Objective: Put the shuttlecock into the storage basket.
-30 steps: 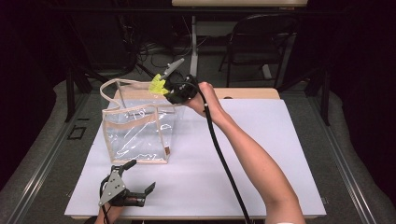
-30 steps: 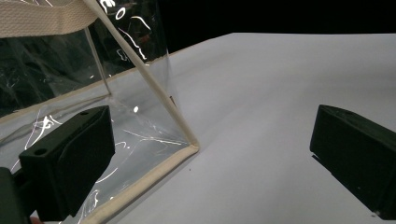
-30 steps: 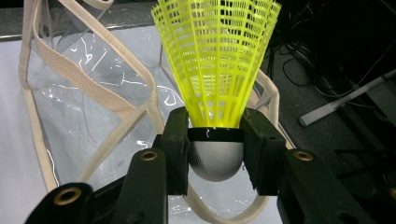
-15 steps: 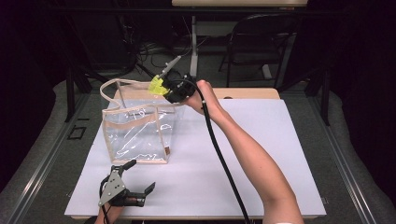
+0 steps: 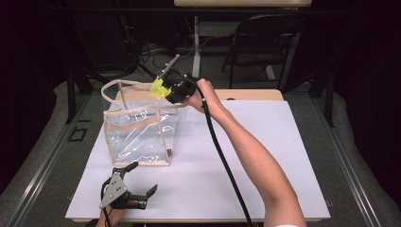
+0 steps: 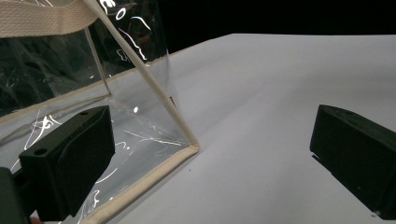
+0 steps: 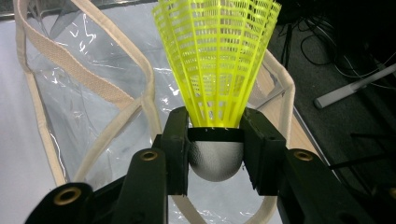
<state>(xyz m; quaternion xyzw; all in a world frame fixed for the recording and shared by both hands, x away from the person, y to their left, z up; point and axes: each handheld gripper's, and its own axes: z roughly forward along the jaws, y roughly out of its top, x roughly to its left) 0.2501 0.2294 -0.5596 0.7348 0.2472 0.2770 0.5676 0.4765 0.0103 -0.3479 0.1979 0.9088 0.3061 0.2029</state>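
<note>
A clear plastic tote bag (image 5: 139, 135) with beige trim and handles stands upright on the white table (image 5: 265, 156), left of centre. Over its far right corner my right gripper (image 5: 166, 90) is shut on a yellow shuttlecock (image 5: 157, 88). In the right gripper view the jaws clamp the shuttlecock's grey cork, its yellow skirt (image 7: 217, 60) pointing away over the bag's open mouth (image 7: 84, 107). My left gripper (image 5: 143, 178) lies near the table's front edge, open, with nothing between its fingers. Seen from my left gripper (image 6: 212, 158), the bag's near bottom corner (image 6: 187, 147) sits just ahead.
A black cable (image 5: 227, 165) trails from the right gripper along the forearm. A wooden strip (image 5: 250, 94) borders the table's far edge. A chair (image 5: 265, 42) and table legs stand behind in the dark. White surface lies open right of the bag.
The right gripper with the shuttlecock has edged slightly to the left above the bag's far corner. The left gripper has stayed where it was.
</note>
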